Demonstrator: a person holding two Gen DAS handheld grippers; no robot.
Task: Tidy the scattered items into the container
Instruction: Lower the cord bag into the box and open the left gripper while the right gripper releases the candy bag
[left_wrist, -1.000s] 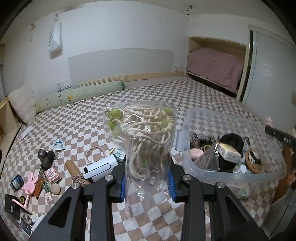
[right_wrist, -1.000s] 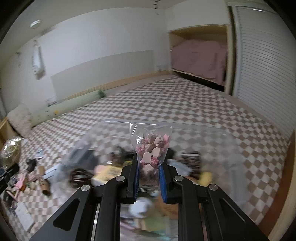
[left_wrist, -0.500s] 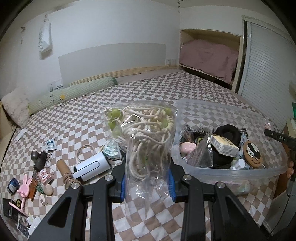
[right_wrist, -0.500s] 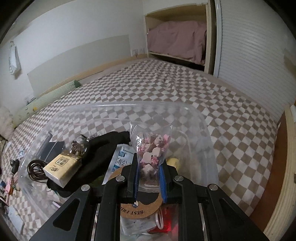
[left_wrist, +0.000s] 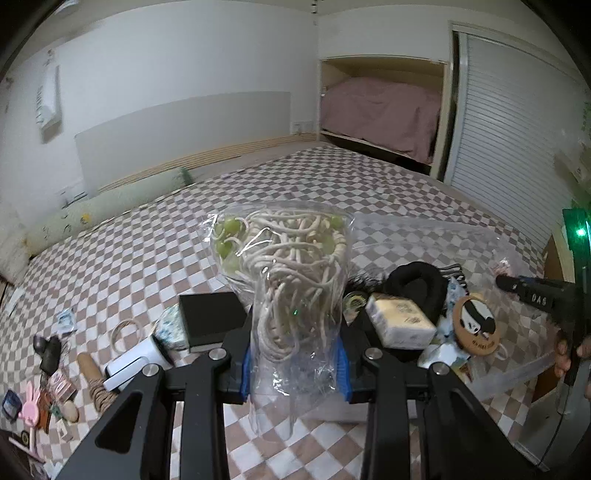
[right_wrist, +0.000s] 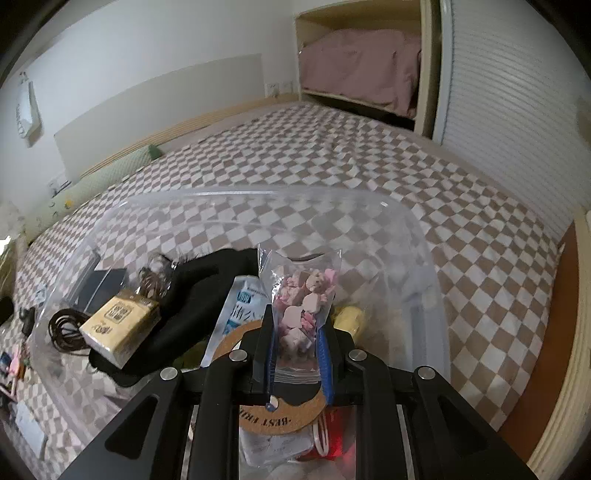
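Your left gripper (left_wrist: 295, 354): matte black angular linkage arms, round silver screw heads at the pivots, blue pads lining the inner faces of both fingers (left_wrist: 343, 363). Your right gripper (right_wrist: 297, 349): same black frame, silver screws, blue pads. White lettering marks its black body in the left view.

Green bolster (left_wrist: 110, 210), pink bedding (left_wrist: 384, 110) in alcove.
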